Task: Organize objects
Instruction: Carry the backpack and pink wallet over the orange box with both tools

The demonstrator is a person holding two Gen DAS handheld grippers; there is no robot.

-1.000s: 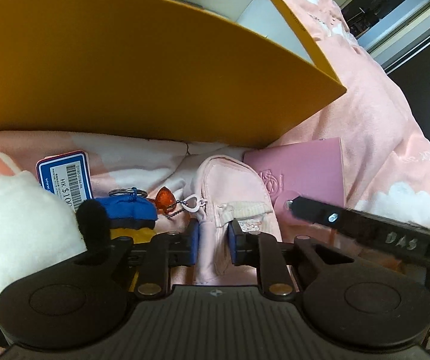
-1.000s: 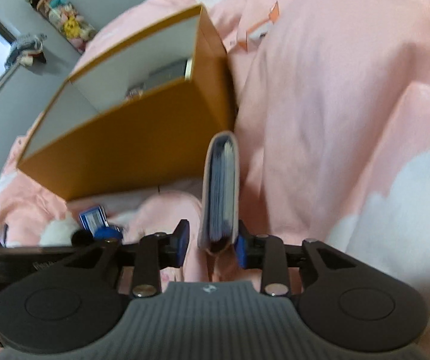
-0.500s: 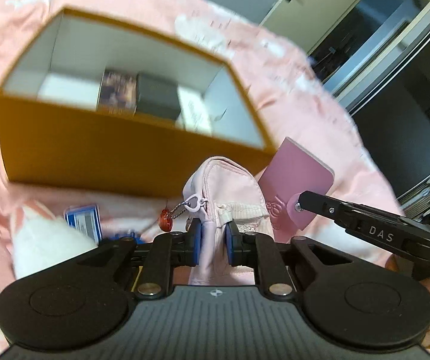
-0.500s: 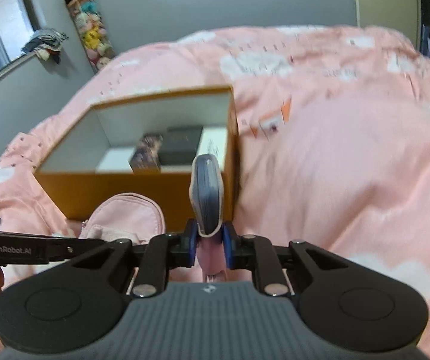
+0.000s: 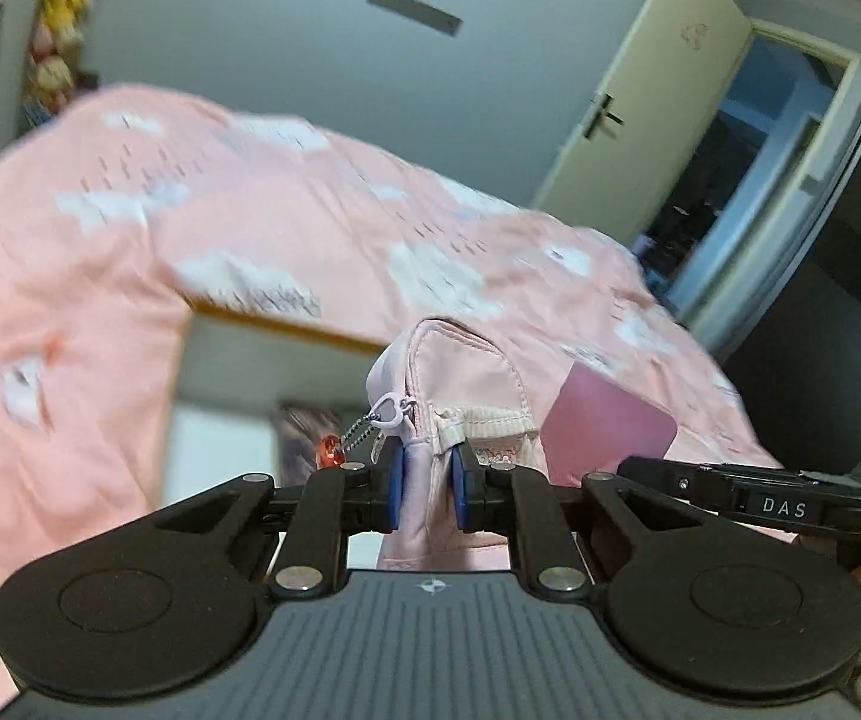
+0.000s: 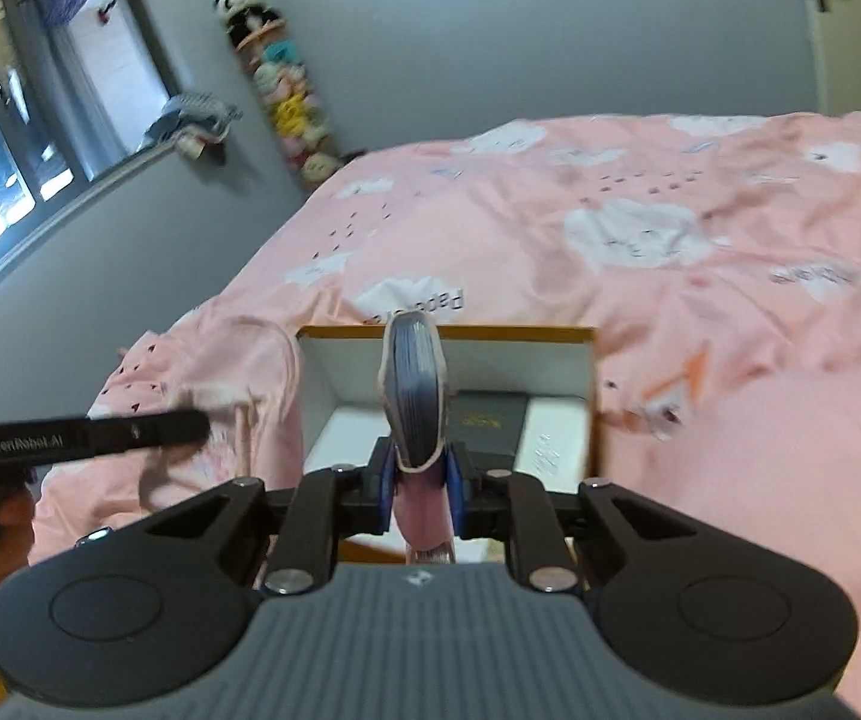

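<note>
My left gripper [image 5: 426, 492] is shut on a pale pink zip pouch [image 5: 460, 384] with a heart pull and a red charm [image 5: 329, 449], held in the air over the open orange box [image 5: 286, 327]. My right gripper [image 6: 420, 489] is shut on a pink card wallet [image 6: 413, 396], held edge-up above the same box [image 6: 592, 396]. The wallet's pink cover also shows in the left wrist view [image 5: 604, 429]. Inside the box lie a black case [image 6: 487, 423] and a white card [image 6: 556, 438].
The box sits on a bed with a pink cloud-print duvet [image 6: 700, 276]. A grey wall, a window [image 6: 22, 120] at the left and a door [image 5: 640, 108] at the right surround the bed. The left gripper's arm [image 6: 88, 435] crosses the right wrist view.
Both grippers have risen from the duvet with the pouch and the wallet and now hang above the open box. The toys and price tag left on the bed have dropped out of view.
</note>
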